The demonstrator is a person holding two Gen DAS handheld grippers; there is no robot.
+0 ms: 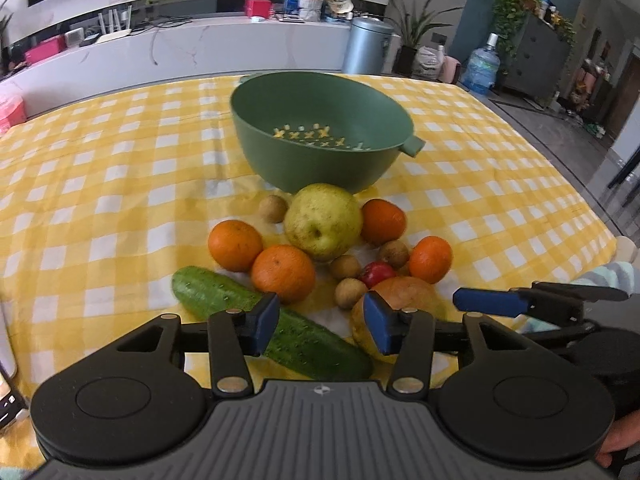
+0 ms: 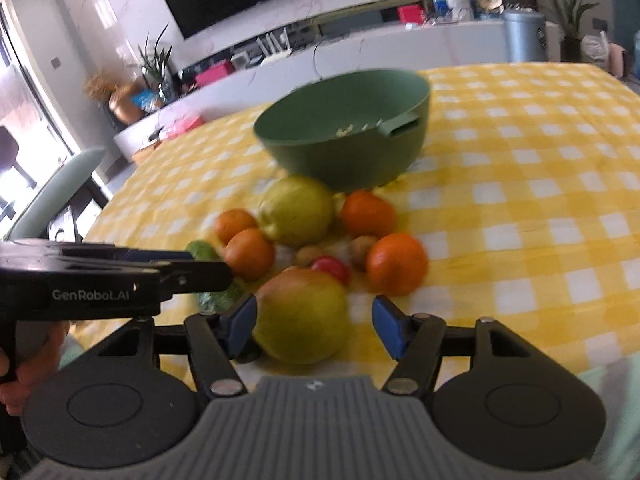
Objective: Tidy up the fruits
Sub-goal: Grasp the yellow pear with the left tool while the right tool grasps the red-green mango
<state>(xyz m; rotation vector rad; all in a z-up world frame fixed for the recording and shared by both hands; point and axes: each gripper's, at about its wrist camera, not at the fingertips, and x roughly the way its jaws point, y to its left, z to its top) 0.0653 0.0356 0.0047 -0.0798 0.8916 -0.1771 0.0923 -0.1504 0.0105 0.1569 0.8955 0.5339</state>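
Fruit lies in one cluster on the yellow checked tablecloth (image 1: 100, 184), just near of a green bowl (image 1: 320, 128) with holes in its floor. Counted in the left wrist view: four oranges (image 1: 283, 273), one big yellow-green pear (image 1: 323, 221), one mango (image 1: 400, 300) with a reddish top, one small red fruit (image 1: 377, 273), four little brown round fruits (image 1: 273, 208) for certain, and one cucumber (image 1: 256, 320) lying slantwise at the near left. The pear sits closest to the bowl, with oranges on both sides of it.

The left gripper (image 1: 320, 320) hovers over the near edge of the pile, its blue fingers spread, with the cucumber and mango showing between them and nothing pinched. The right gripper (image 2: 314, 322) is also spread, with the mango (image 2: 302, 316) between its fingers, close to the left one; whether it touches is unclear in the blur. The left gripper's body crosses the right wrist view at left, hiding part of the cucumber (image 2: 208, 276).

Beyond the table stand a long white counter (image 1: 200, 48), a grey bin (image 1: 370, 44) and a water jug (image 1: 482, 66).
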